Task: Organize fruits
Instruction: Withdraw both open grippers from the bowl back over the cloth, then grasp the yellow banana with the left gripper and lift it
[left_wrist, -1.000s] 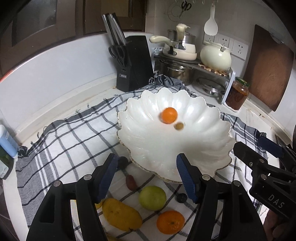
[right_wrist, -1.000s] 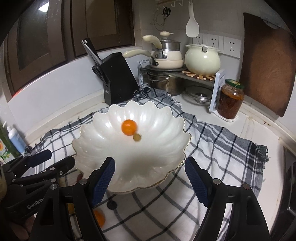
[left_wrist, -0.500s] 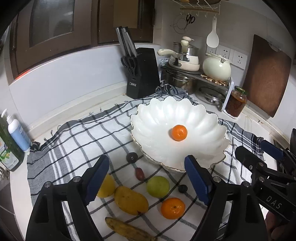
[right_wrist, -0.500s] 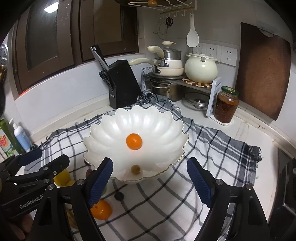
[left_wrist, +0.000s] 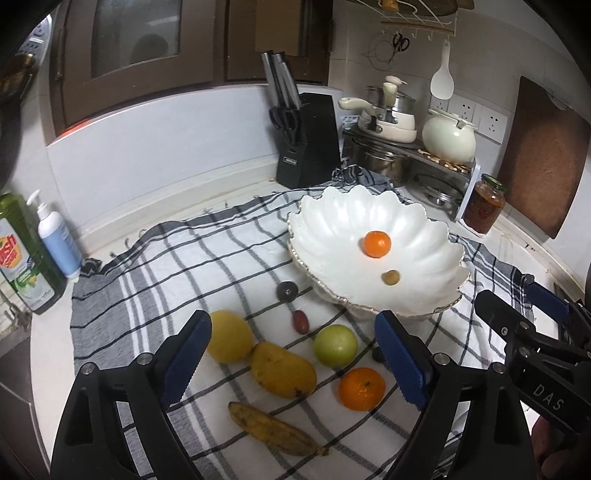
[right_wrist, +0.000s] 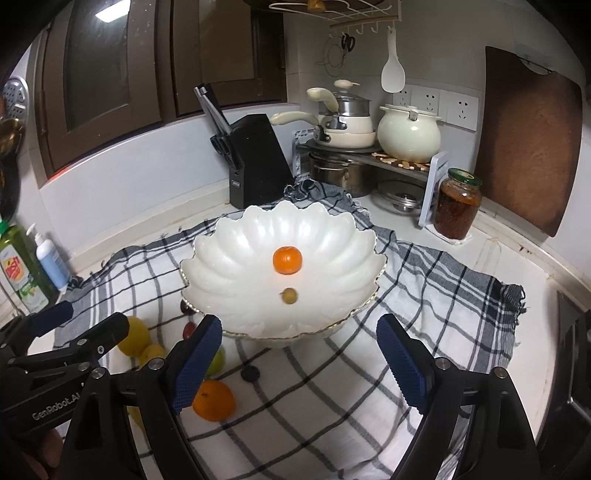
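On checked cloth (left_wrist: 177, 266), glossy scalloped bowl (left_wrist: 332, 229), round tangerine (left_wrist: 376, 243) inside

My tongs' pads (left_wrist: 186, 356): blue. Bowl (left_wrist: 332, 221): white. Cloth (left_wrist: 177, 266): white, black-grey check. Tangerine (left_wrist: 376, 243): orange. Apple (left_wrist: 335, 346): green.

This is a home kitchen. A black knife block (right_wrist: 255, 158) stands at the upper middle of the frame against a pale backsplash, under dark cabinets (right_wrist: 122, 66). To the upper right, stacked pots (right_wrist: 343, 122) and a cream casserole (right_wrist: 410, 134) sit on a small rack, with wall sockets (right_wrist: 436, 105) and a hanging spoon (right_wrist: 392, 70) behind. A cutting board (right_wrist: 532, 136) leans at far right beside a jar (right_wrist: 457, 206), perhaps of pickle. At left stand a dish soap bottle (left_wrist: 22, 251) and a pump bottle (left_wrist: 57, 236).
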